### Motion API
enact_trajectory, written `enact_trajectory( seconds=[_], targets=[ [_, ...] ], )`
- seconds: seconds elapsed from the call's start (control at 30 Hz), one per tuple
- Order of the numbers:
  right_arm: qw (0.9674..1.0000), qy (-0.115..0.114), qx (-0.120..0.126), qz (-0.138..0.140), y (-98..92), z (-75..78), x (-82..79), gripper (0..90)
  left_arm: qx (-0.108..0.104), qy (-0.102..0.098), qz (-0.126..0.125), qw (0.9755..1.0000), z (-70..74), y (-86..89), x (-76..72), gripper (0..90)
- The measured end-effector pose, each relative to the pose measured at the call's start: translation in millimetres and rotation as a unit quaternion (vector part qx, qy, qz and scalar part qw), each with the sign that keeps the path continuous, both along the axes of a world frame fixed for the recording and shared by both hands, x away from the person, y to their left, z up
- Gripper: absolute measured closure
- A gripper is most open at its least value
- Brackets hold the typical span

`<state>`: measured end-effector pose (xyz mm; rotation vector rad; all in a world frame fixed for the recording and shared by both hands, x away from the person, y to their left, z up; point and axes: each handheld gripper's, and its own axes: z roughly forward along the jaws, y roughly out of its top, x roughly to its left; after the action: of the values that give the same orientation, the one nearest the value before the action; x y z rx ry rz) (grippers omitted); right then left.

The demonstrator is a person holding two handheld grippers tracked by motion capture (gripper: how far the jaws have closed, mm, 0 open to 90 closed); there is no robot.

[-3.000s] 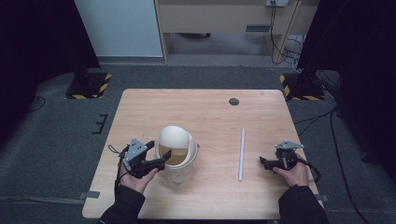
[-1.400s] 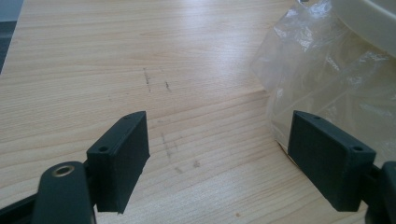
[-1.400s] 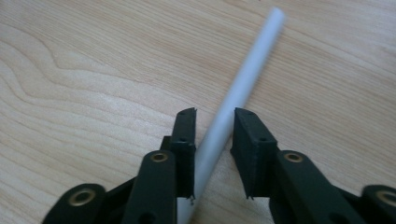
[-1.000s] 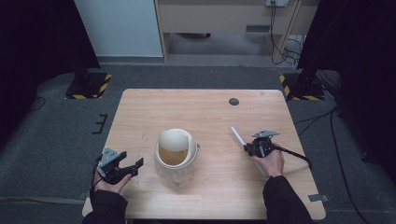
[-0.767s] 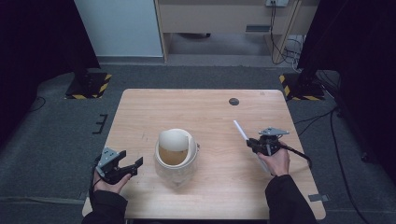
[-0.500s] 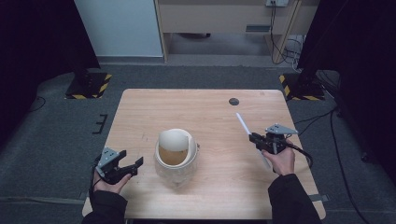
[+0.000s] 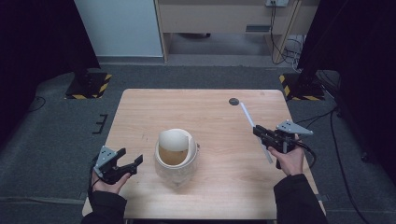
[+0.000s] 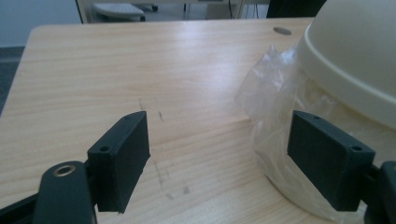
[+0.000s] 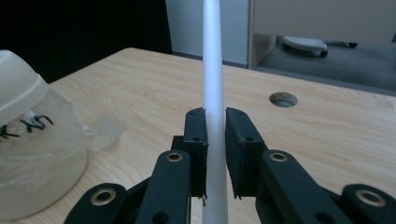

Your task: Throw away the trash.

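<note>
A clear plastic cup (image 7: 176, 161) with a cream dome lid (image 7: 173, 143) tilted open stands near the middle of the wooden table (image 7: 201, 116); brown liquid shows inside. In the left gripper view the cup's plastic (image 8: 275, 135) and lid (image 8: 355, 56) sit at the right. My left gripper (image 7: 130, 164) is open at the table's front left, a short way from the cup. My right gripper (image 7: 259, 132) is shut on a long white straw (image 7: 247, 114), held above the table's right side. In the right gripper view the straw (image 9: 214, 70) rises between the two pads of my right gripper (image 9: 215, 135).
A round cable hole (image 7: 233, 101) lies in the table's far right part, also seen as the hole (image 9: 283, 99) past the straw. The cup (image 9: 32, 140) carries black marker writing. Grey carpet surrounds the table; a cabinet stands beyond.
My left gripper let go of the cup and drew back to the front left. My right gripper picked the straw up off the table and has carried it rightward.
</note>
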<state>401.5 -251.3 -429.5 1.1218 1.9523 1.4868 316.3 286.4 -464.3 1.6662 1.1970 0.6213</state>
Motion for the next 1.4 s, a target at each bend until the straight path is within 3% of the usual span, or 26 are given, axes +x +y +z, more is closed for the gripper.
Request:
enact_trajectory(
  seconds=[0.27, 0.53, 0.63, 0.87, 0.97, 1.1, 1.4],
  targets=[
    [0.9992, -0.032, 0.019, 0.015, 1.7, 18.3, -6.8, 79.3, -0.019, -0.056, 0.002, 0.9983, 26.2, -2.1, -5.8, 19.6],
    [0.9972, -0.058, 0.032, 0.036, 5.6, 33.0, -16.2, 79.2, -0.057, -0.107, -0.005, 0.9927, 57.5, -10.2, -11.9, 19.6],
    [0.9959, -0.066, 0.044, 0.043, 7.2, 39.2, -20.2, 79.2, -0.060, -0.113, -0.011, 0.9918, 63.1, -14.8, -11.8, 19.8],
    [0.9926, -0.086, 0.056, 0.065, 17.8, 50.2, -28.6, 79.2, -0.074, -0.142, -0.035, 0.9865, 83.9, -35.1, -11.3, 20.3],
    [0.9915, -0.087, 0.059, 0.077, 23.9, 51.6, -31.7, 79.2, -0.084, -0.151, -0.052, 0.9836, 93.1, -49.3, -10.1, 20.5],
    [0.9909, -0.091, 0.055, 0.083, 29.0, 53.3, -33.6, 79.2, -0.085, -0.158, -0.060, 0.9819, 98.7, -59.4, -8.5, 20.8],
    [0.9878, -0.096, 0.069, 0.101, 38.2, 55.7, -38.0, 79.2, -0.097, -0.174, -0.091, 0.9758, 117.3, -90.5, -3.5, 21.5]
  ],
)
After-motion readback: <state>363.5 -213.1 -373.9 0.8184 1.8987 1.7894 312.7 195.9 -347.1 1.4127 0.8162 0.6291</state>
